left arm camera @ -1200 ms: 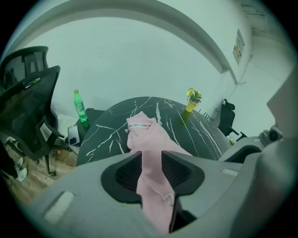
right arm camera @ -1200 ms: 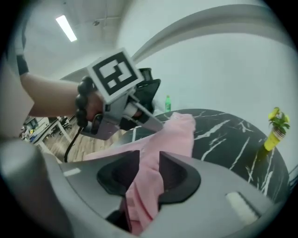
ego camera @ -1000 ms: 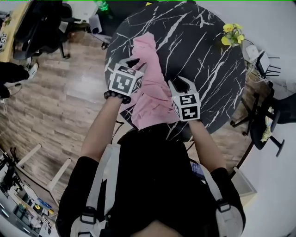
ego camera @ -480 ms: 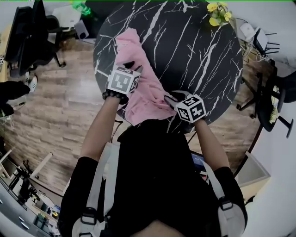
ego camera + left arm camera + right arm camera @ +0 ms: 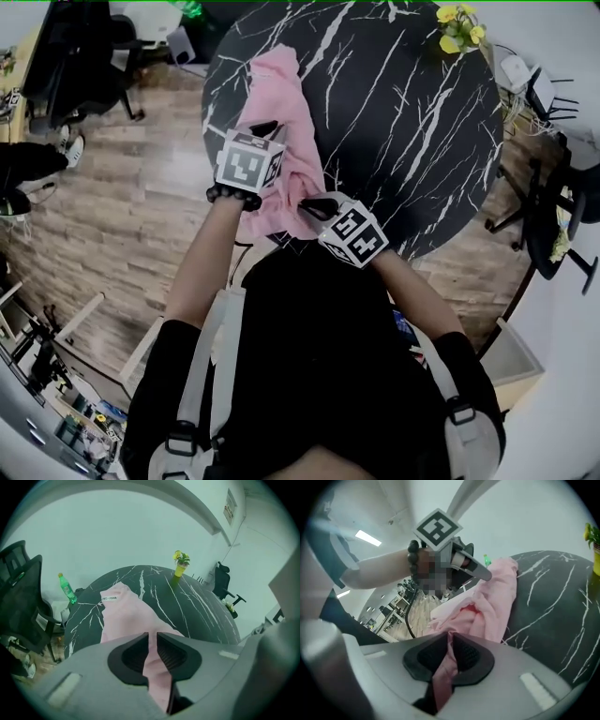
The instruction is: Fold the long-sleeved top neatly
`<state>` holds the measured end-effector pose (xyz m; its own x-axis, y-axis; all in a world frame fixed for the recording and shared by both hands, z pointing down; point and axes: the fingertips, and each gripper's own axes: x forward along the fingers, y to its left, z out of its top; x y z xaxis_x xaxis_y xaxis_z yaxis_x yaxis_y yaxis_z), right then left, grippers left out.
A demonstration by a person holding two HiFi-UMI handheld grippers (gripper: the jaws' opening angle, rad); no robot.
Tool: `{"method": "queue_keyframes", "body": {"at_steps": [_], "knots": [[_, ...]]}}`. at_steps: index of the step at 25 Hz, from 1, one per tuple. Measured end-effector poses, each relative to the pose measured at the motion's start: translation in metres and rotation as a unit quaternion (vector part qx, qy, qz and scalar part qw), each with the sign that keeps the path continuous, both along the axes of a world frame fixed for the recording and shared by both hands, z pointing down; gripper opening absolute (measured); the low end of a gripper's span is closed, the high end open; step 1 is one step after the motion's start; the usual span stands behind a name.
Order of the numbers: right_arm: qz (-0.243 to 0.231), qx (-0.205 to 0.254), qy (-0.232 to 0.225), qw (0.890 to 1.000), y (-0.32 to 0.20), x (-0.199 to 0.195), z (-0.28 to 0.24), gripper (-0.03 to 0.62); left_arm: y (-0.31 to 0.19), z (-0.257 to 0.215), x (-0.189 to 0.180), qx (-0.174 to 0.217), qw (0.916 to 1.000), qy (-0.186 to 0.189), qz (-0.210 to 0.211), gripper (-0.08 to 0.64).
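Your round black marble counter (image 5: 422, 141) carries a pot of yellow flowers (image 5: 459, 28) near its far right rim. A green bottle (image 5: 68, 590) shows past its far left edge. To your left, a black office chair (image 5: 84, 56) stands on the wood floor (image 5: 122, 216).

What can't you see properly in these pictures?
Label on the pink top: print too small, left gripper view.
Sleeves: lost in the bunched cloth, every view.
Table near edge: head view, partly hidden by the person's body.
Yellow flowers: cut by right gripper view's edge.
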<state>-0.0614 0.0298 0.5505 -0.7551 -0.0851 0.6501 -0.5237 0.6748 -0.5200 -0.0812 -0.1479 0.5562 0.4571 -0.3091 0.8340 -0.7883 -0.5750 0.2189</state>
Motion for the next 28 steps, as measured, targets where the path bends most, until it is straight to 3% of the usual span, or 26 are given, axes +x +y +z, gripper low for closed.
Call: {"method": "queue_keyframes", "body": {"at_steps": [2, 6, 10, 16, 19, 22, 25, 28], "knots": [[-0.008, 0.014, 0.000, 1.000, 0.002, -0.017, 0.000, 0.041, 0.011, -0.014, 0.004, -0.001, 0.9997, 0.022, 0.014, 0.083], [-0.014, 0.028, -0.007, 0.999, 0.005, -0.043, -0.002, 0.041, 0.044, -0.024, 0.025, -0.025, 0.9930, 0.056, 0.101, 0.145], [-0.015, 0.029, -0.005, 0.999, 0.007, -0.047, 0.001, 0.041, 0.068, -0.012, 0.031, -0.052, 0.9831, 0.046, 0.170, 0.197], [-0.012, 0.033, 0.000, 0.999, 0.011, -0.044, 0.002, 0.041, 0.079, 0.000, 0.024, -0.060, 0.9747, 0.019, 0.215, 0.199], [0.000, 0.037, -0.001, 0.999, 0.010, -0.043, 0.000, 0.043, 0.082, 0.007, 0.022, -0.064, 0.9729, 0.007, 0.222, 0.189], [0.014, 0.041, -0.012, 0.999, 0.008, -0.038, -0.005, 0.046, 0.083, 0.015, 0.018, -0.064, 0.9736, -0.010, 0.219, 0.032], [0.046, 0.040, -0.022, 0.998, -0.002, -0.014, -0.010, 0.066, 0.081, 0.013, 0.014, -0.061, 0.9797, 0.004, 0.191, 0.025], [0.109, 0.041, -0.042, 0.992, -0.026, 0.022, -0.020, 0.065, 0.076, -0.003, 0.009, -0.046, 0.9862, 0.039, 0.154, 0.023]]}}
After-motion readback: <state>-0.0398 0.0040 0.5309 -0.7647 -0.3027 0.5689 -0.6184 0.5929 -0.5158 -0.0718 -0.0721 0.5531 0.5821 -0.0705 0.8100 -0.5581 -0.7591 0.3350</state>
